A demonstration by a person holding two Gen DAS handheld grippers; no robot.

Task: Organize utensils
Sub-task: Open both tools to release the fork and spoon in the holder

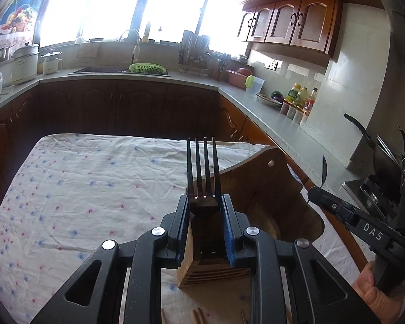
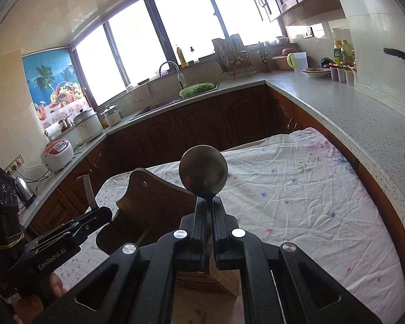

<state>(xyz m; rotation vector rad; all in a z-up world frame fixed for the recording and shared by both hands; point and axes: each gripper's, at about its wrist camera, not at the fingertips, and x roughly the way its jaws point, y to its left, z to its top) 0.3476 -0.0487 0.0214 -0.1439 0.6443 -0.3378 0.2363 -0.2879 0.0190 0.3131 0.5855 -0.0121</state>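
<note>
a: fork (image 1: 202, 172) clamped upright in left hand-held gripper (image 1: 204, 210), tines up, above wooden holder (image 1: 262, 189) on clothed bench (image 1: 81, 189).
b: spoon (image 2: 203, 171) pinched at neck by right hand-held gripper (image 2: 208, 210), bowl up, over same holder.
a: both stiff, light, slick metal; probably best gripped at neck.

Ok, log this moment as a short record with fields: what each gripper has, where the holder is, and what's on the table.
left gripper: shut on fork, tines pointing up
right gripper: shut on spoon, bowl up
wooden holder: on the table, below and ahead of both grippers
table cover: floral cloth
near edge: thin wooden sticks, possibly chopsticks, lying on the cloth
utensils in holder: not yet
</note>
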